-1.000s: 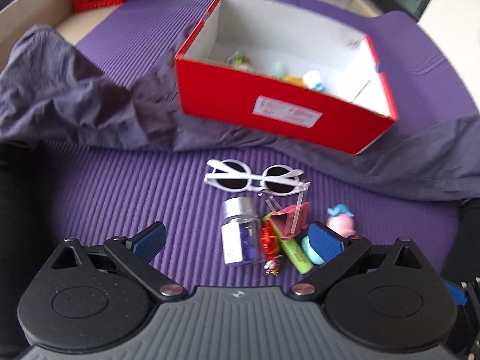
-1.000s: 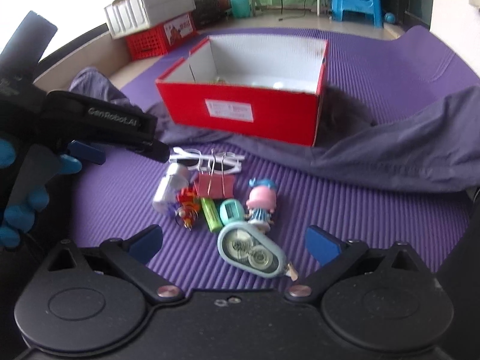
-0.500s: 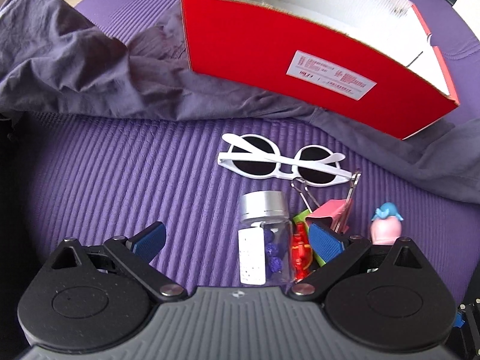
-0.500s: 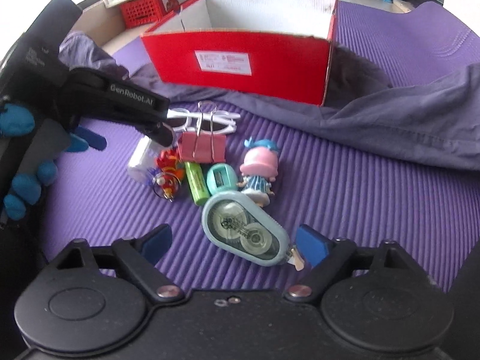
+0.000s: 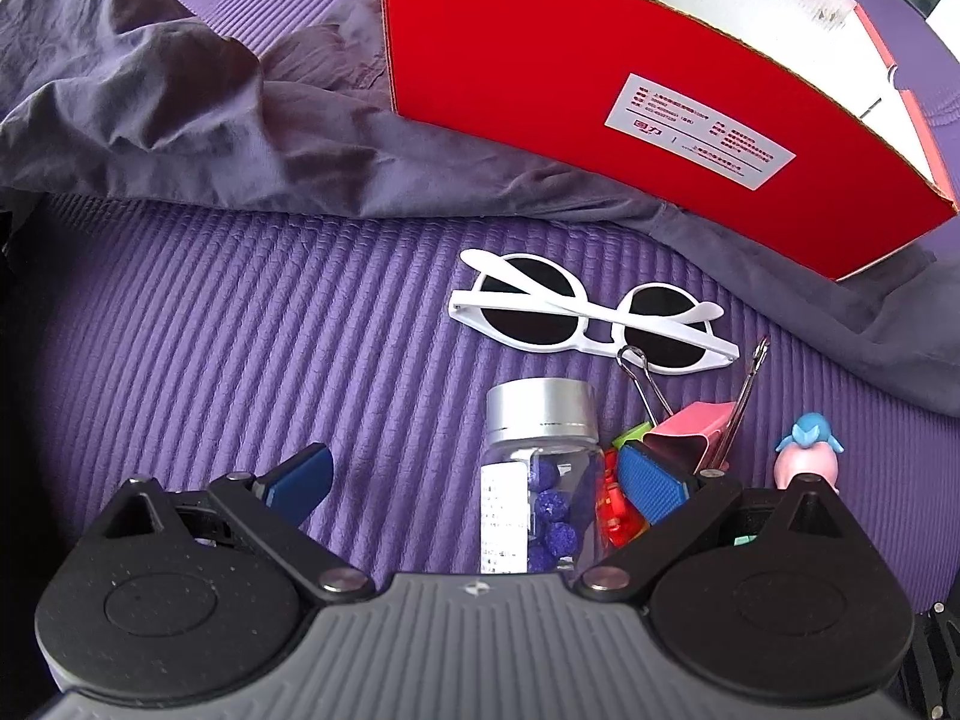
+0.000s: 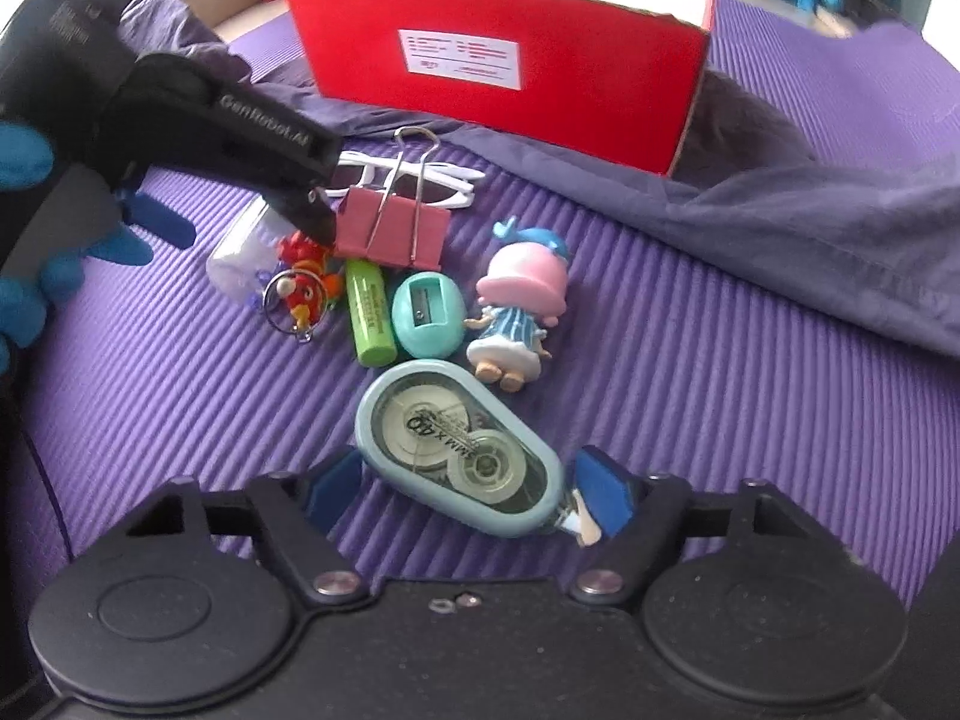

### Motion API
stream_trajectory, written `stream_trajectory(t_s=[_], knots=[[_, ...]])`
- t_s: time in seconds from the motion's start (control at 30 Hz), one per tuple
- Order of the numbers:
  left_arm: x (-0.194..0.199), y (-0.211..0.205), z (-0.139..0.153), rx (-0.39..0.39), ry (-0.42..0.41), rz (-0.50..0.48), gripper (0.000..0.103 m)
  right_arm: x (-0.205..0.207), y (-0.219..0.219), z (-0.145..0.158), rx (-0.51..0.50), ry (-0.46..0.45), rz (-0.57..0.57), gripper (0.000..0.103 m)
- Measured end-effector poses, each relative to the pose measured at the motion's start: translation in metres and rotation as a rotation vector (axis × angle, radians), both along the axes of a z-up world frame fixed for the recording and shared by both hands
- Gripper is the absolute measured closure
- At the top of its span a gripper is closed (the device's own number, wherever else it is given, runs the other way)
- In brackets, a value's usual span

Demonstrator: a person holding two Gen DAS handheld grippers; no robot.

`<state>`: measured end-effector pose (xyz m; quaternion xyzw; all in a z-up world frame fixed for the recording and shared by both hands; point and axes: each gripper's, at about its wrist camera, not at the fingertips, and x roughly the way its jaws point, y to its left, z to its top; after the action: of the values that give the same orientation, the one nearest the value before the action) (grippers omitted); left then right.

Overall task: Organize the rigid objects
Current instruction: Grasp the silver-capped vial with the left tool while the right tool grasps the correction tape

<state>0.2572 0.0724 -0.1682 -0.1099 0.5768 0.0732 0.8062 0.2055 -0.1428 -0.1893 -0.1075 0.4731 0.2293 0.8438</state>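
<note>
The left gripper (image 5: 474,480) is spread wide around the lying glass bottle (image 5: 540,480); the red keychain (image 5: 615,504) crowds its right finger. The right gripper (image 6: 468,492) is also released, around the blue correction tape (image 6: 459,450). The red box (image 5: 630,96) stands behind.

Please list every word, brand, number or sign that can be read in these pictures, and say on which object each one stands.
"GenRobot.AI": on the black body of the left tongs, seen from the right wrist.
"5MM x" and more: on the correction tape dispenser, upside down; the rest is blurred.
White sticker on the red box: red print, too small to read.
Label on the bottle: too small.
Green tube: print blurred.
</note>
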Motion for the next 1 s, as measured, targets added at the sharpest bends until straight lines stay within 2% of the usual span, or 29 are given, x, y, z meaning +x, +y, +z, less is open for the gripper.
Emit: stream_trajectory(t_s=[0.07,0.17,0.23,0.3,0.4,0.57,0.73,1.0], knots=[[-0.001,0.001,0.000,-0.013,-0.007,0.006,0.006,-0.003,0.003,-0.001,-0.020,-0.016,0.015,0.027],[-0.003,0.001,0.003,-0.033,-0.015,0.010,0.022,-0.007,0.005,-0.002,-0.037,-0.035,0.032,0.029],[-0.004,0.000,0.005,-0.019,-0.014,0.013,0.041,-0.008,0.005,-0.002,-0.041,-0.042,0.038,0.031],[-0.006,0.001,0.006,-0.029,-0.018,0.013,0.045,-0.011,0.005,-0.002,-0.042,-0.045,0.043,0.034],[-0.008,0.004,0.008,-0.056,-0.022,0.016,0.058,-0.013,0.006,-0.001,-0.043,-0.053,0.057,0.043],[-0.013,0.005,0.011,-0.046,-0.022,0.025,0.058,-0.016,0.008,0.002,-0.040,-0.055,0.074,0.062],[-0.020,0.011,0.016,-0.061,-0.025,0.033,0.058,-0.020,0.011,0.004,-0.034,-0.040,0.088,0.063],[-0.035,0.014,0.032,-0.072,-0.048,0.021,0.058,-0.029,-0.001,0.020,0.079,-0.009,0.003,0.064]])
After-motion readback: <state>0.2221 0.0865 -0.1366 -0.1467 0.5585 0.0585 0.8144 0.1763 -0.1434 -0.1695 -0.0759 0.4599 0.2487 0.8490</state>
